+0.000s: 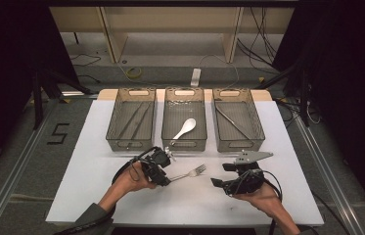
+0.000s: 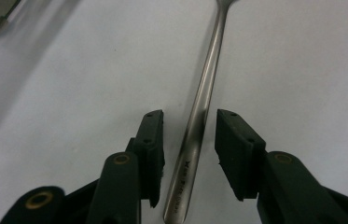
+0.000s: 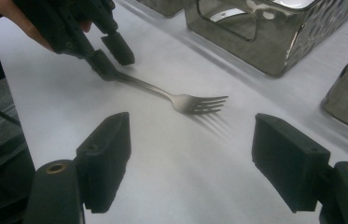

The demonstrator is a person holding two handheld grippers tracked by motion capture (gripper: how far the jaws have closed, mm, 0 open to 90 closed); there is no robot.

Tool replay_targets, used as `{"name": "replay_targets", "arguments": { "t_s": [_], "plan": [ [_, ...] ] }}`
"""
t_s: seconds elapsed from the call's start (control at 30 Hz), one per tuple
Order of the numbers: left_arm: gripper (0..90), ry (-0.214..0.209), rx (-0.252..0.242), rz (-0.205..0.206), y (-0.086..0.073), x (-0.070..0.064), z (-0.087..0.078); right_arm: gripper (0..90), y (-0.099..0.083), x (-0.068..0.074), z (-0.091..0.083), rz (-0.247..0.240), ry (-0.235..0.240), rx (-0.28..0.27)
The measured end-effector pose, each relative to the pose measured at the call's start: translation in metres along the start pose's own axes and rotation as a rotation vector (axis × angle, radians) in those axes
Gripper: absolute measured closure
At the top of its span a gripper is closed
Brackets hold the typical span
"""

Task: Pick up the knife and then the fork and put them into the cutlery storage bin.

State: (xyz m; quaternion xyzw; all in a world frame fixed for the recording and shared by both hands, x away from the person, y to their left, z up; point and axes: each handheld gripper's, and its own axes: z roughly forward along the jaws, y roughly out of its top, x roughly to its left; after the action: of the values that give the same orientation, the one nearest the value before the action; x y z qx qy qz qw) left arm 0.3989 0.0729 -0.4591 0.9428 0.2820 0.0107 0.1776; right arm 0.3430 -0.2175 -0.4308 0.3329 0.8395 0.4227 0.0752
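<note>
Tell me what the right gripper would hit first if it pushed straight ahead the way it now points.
Probably the fork: it lies on the white table ahead of the right gripper, tines toward the gap between its open jaws. The left gripper sits at the handle farther on. Depth is hard to judge.

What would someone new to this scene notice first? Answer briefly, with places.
A metal fork lies on the white table near its front, its handle between the open jaws of the left claw. Behind it stand three mesh baskets in a row; the middle basket holds a white spoon.
</note>
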Motion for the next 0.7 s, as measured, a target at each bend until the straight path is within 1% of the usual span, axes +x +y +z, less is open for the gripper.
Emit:
{"name": "replay_targets", "arguments": {
  "t_s": [0.07,0.17,0.23,0.3,0.37,0.57,0.6,0.63,0.7],
  "plan": [
    [64.1,-0.003,0.001,0.001,0.0007,-0.0006,0.0013,29.2,0.0,0.0004,0.0004,-0.002,0.001,0.003],
    [66.9,-0.007,0.016,0.019,0.0029,-0.0019,0.0041,29.2,0.0,0.0004,0.0008,-0.003,0.001,0.004],
    [68.9,0.005,0.023,0.028,0.0039,-0.0025,0.0046,29.2,0.0,0.0005,0.0006,-0.003,0.0,0.004],
    [70.2,0.005,0.031,0.028,0.0047,-0.0021,0.0048,29.3,0.0002,0.0006,0.0005,-0.002,0.0,0.003],
    [70.4,0.006,0.033,0.029,0.0054,-0.0029,0.0053,29.3,0.0,0.0005,0.001,-0.008,-0.002,0.005],
    [71.5,0.023,0.043,0.055,0.0065,-0.0054,0.006,29.3,0.0002,0.0011,0.0012,-0.011,-0.001,0.009],
    [71.7,0.027,0.052,0.067,0.0075,-0.0056,0.0059,29.4,0.0002,0.001,0.0012,-0.01,0.0,0.01],
    [71.8,0.025,0.054,0.069,0.0079,-0.0058,0.0064,29.4,0.0003,0.0009,0.0014,-0.01,0.0,0.011],
    [72.2,-0.001,0.058,0.067,0.009,-0.0018,0.0065,29.4,0.0003,0.0008,0.0019,-0.009,0.004,0.014]
  ]
}}
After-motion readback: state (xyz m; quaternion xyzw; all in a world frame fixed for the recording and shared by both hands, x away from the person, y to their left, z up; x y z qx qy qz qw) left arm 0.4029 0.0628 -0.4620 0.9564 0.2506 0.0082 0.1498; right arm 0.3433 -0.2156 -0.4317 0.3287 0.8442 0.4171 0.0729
